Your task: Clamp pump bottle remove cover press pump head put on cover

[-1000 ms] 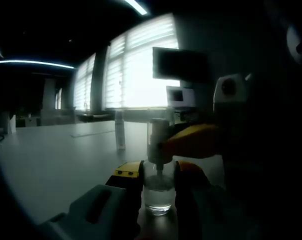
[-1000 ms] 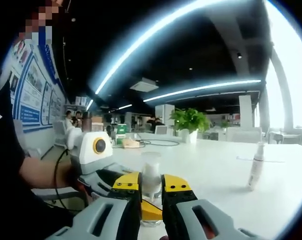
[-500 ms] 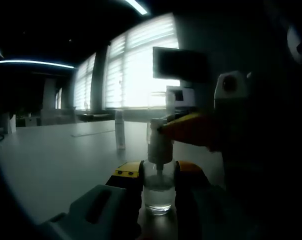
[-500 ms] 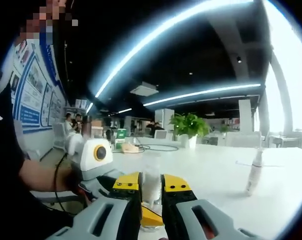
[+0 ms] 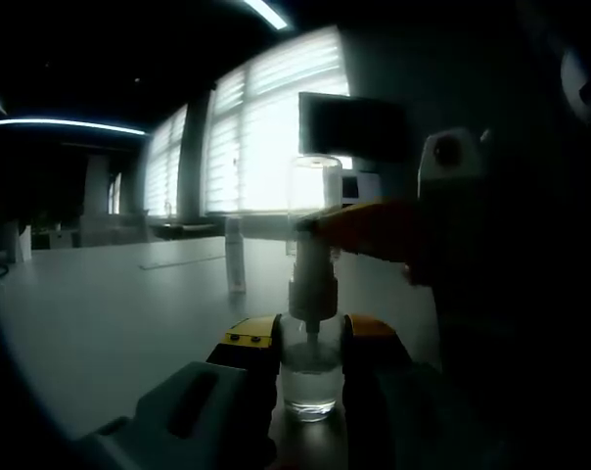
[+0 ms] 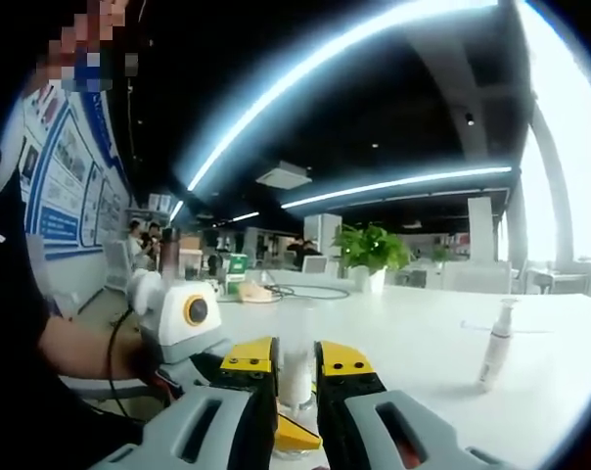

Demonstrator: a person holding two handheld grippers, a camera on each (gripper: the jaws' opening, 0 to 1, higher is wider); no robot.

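While a second small bottle stands well back on the table, the left gripper clamps the pump bottle upright, pump head bared. Above it, the right gripper grips the clear cover, lifted over the pump head.

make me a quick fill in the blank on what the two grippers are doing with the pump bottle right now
The left gripper is shut on the bottle's ____ lower body.
The right gripper holds the clear ____ between its jaws.
The cover sits ____ the pump head.
A second bottle stands on the ____.

Missing words: clear; cover; above; table
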